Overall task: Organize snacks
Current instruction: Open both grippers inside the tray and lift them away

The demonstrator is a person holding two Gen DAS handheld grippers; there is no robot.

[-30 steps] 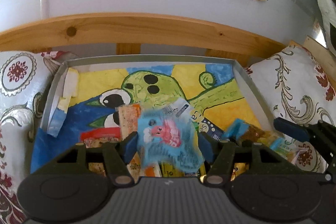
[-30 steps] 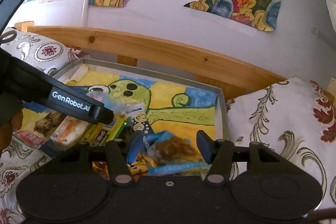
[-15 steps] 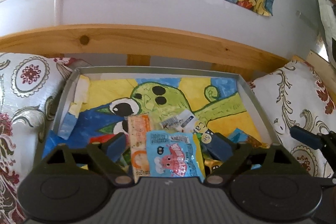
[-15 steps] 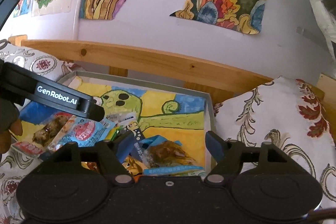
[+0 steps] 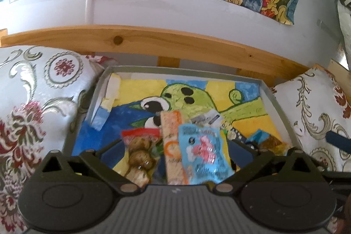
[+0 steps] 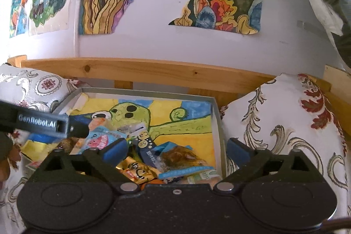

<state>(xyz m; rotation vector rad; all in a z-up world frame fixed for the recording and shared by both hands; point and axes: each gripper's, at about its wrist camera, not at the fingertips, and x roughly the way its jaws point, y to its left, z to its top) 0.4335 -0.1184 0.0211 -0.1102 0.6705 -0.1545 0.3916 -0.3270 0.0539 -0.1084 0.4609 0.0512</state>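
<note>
Background: a white wall hung with torn, brightly painted pictures rose behind a pale pine rail.
Left cushion: a white cushion with red and grey floral scrollwork pressed against the tray's left wall.
Tray: a shallow grey rectangular tray, lined with a painted yellow, blue and green cartoon sheet, lay between the two cushions, below the rail.
Left gripper: the black two-finger left gripper with blue pads was spread wide over the tray's near edge, grasping nothing.
Meatball pack: a clear red-topped packet of brown meatballs lay by the tray's near edge, just inside the left finger.
Orange pack: a long orange-and-cream snack packet lay touching its right side.
Blue pack: a light blue snack packet with a pink cartoon figure overlapped the orange one.
Right gripper: the black right gripper with blue pads was likewise released, fingers wide apart over the tray's near right corner.
Corner pile: a blue-edged clear packet of brown snack and a gold foil packet lay heaped there.
Right cushion: a white cushion with red and grey scrollwork touched the tray's right wall.
</note>
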